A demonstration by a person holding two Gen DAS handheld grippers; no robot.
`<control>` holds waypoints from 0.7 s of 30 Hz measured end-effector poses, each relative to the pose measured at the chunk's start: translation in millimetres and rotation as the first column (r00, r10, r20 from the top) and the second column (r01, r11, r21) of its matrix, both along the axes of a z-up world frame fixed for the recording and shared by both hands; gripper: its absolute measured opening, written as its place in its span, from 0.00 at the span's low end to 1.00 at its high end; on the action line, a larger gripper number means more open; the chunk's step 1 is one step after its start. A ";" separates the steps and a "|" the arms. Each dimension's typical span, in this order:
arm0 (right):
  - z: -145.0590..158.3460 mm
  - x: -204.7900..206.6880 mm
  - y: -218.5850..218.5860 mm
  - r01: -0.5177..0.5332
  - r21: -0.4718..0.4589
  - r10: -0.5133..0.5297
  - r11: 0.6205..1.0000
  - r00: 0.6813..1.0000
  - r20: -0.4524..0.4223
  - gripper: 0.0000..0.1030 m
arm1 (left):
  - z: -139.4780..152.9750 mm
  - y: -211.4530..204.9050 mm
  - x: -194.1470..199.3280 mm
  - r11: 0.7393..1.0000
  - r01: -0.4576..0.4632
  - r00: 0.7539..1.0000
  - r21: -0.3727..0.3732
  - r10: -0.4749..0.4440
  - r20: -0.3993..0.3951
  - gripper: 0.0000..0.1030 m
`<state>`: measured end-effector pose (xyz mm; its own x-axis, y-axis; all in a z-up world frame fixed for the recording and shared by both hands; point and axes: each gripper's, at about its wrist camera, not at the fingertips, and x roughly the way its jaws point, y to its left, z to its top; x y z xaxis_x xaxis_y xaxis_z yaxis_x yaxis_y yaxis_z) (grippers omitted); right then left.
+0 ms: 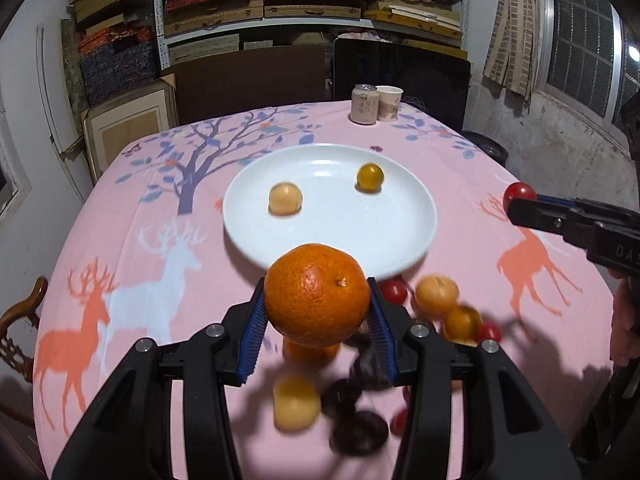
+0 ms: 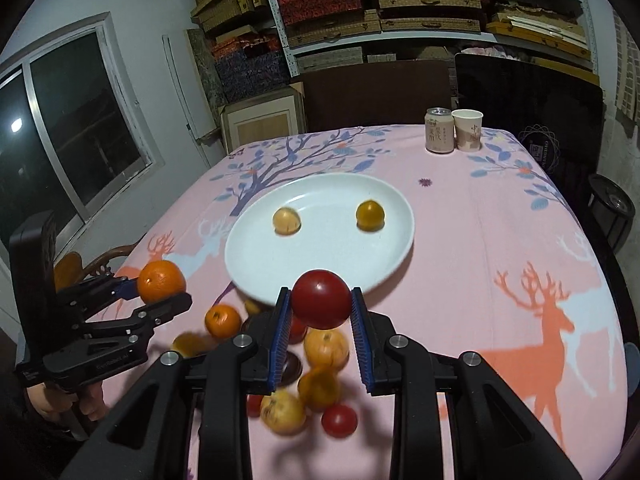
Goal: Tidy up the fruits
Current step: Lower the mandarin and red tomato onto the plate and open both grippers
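Observation:
My left gripper is shut on a large orange mandarin, held above the table just short of the white plate's near rim. In the right wrist view that mandarin shows at the far left. My right gripper is shut on a red cherry tomato, also raised near the plate. On the plate lie a pale yellow fruit and a small dark-yellow fruit. Below the grippers sits a blurred pile of several fruits: small oranges, tomatoes, pale and dark ones.
A drink can and a paper cup stand at the far edge of the pink deer-print tablecloth. A wooden chair back shows at the left table edge. Shelves of boxes fill the wall behind.

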<state>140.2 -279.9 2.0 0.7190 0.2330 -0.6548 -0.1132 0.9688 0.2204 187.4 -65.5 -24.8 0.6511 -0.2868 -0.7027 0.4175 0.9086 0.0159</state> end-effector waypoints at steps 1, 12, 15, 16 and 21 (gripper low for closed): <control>-1.6 8.5 -0.6 0.000 0.003 0.000 1.000 1.000 -0.007 0.29 | 0.1 -4.1 12.7 1.000 -0.002 1.000 0.001 0.002 -0.006 0.44; -49.6 113.1 -3.6 0.020 -0.033 -0.024 0.999 0.991 -0.132 0.29 | -49.2 -34.2 117.7 0.997 -0.052 0.990 0.049 0.058 -0.128 0.44; -64.1 133.3 -4.6 0.032 -0.043 -0.038 0.999 0.987 -0.159 0.29 | -62.0 -32.3 133.3 0.996 -0.066 0.984 0.059 0.075 -0.161 0.44; -68.2 138.9 -4.5 0.034 -0.047 -0.041 0.998 0.985 -0.166 0.29 | -61.5 -29.3 137.4 0.997 -0.073 0.982 0.040 0.079 -0.169 0.45; -77.9 155.8 -1.9 0.034 -0.063 -0.045 0.997 0.982 -0.185 0.29 | -65.9 -27.2 147.2 0.994 -0.081 0.979 0.074 0.093 -0.181 0.45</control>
